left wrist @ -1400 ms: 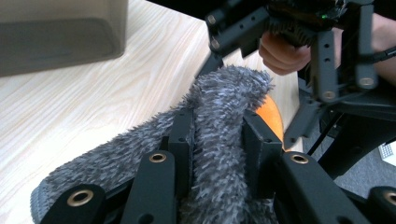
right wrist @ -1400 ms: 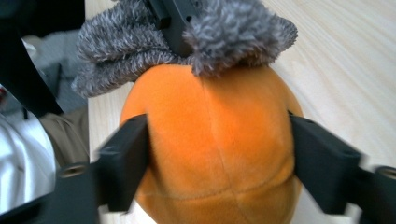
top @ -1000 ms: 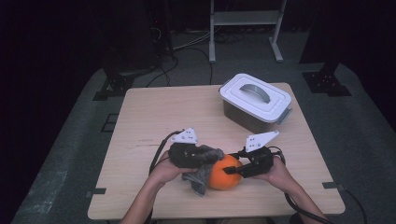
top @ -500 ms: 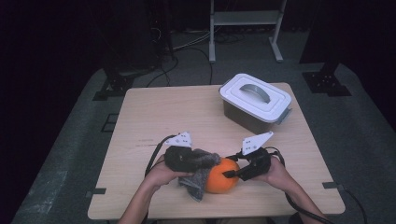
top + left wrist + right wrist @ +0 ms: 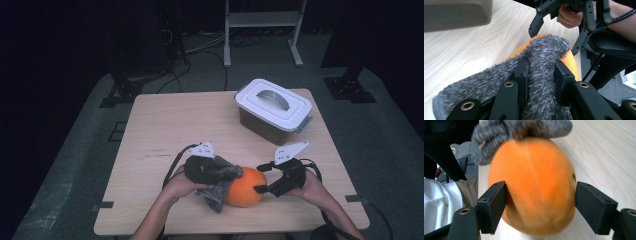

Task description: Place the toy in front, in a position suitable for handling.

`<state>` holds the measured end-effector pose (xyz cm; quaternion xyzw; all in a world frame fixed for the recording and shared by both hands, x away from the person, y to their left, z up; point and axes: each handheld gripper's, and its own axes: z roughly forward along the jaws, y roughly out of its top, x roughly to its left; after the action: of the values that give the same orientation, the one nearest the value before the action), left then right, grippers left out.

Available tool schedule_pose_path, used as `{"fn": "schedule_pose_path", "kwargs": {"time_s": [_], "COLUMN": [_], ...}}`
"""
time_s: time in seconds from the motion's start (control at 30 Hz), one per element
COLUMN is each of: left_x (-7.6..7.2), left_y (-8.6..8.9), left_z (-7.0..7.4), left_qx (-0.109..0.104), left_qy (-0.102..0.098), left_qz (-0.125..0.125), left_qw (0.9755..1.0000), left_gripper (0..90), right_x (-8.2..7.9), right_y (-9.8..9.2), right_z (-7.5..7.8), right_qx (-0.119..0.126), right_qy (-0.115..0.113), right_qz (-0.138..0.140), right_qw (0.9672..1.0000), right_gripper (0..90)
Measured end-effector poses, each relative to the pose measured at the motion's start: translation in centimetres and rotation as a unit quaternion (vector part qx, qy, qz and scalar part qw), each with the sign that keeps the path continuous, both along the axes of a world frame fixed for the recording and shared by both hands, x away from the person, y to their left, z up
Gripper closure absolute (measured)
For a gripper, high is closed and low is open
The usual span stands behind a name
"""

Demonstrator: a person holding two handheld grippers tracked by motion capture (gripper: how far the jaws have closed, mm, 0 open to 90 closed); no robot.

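Note:
An orange ball with faint lengthwise grooves sits near the table's front edge. My right gripper comes in from its right side. In the right gripper view my right gripper has one jaw on each side of the orange ball and is shut on it. My left gripper is shut on a fuzzy grey cloth. The cloth lies pinched between the jaws of my left gripper and drapes over the ball's top. From the right gripper the cloth covers the ball's far end.
A dark box with a white handled lid stands at the back right of the wooden table, well away from both grippers. The box's side shows blurred in the left gripper view. A metal stand is on the floor beyond the table.
Both grippers shifted slightly left and then back to the right, with the cloth sliding over the ball. Both holds stayed the same.

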<state>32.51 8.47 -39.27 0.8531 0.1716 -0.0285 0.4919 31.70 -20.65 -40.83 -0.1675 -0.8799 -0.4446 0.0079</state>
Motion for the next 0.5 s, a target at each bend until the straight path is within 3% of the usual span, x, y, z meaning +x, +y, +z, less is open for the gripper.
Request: {"fn": "schedule_pose_path", "kwargs": {"time_s": [0.23,0.27,0.3,0.33,0.5], "left_x": [-0.1,-0.1,-0.1,0.0,0.2], "left_y": [-0.9,-0.8,-0.8,-0.4,-0.1], "left_z": [0.2,0.2,0.2,0.1,-0.2], "left_qx": [0.007,0.012,0.012,0.005,-0.001], "left_qy": [-0.007,-0.01,-0.01,-0.004,0.002], "left_qz": [-0.008,-0.007,-0.007,-0.007,-0.001], "left_qw": [0.9999,0.9999,0.9999,1.0,1.0], "left_gripper": [68.3,68.2,68.2,68.2,68.0], "right_x": [-0.6,-0.5,-0.5,-0.4,-0.1], "right_y": [2.0,2.5,2.5,2.2,1.3], "right_z": [0.9,0.7,0.7,0.5,-0.1], "right_qx": [-0.016,-0.024,-0.024,-0.016,-0.005], "right_qy": [-0.029,-0.035,-0.035,-0.039,-0.031], "right_qz": [0.011,0.015,0.015,0.023,0.022], "right_qw": [0.9994,0.999,0.999,0.9989,0.9993], "right_gripper": [21.0,25.0,25.0,31.3,33.6]}}
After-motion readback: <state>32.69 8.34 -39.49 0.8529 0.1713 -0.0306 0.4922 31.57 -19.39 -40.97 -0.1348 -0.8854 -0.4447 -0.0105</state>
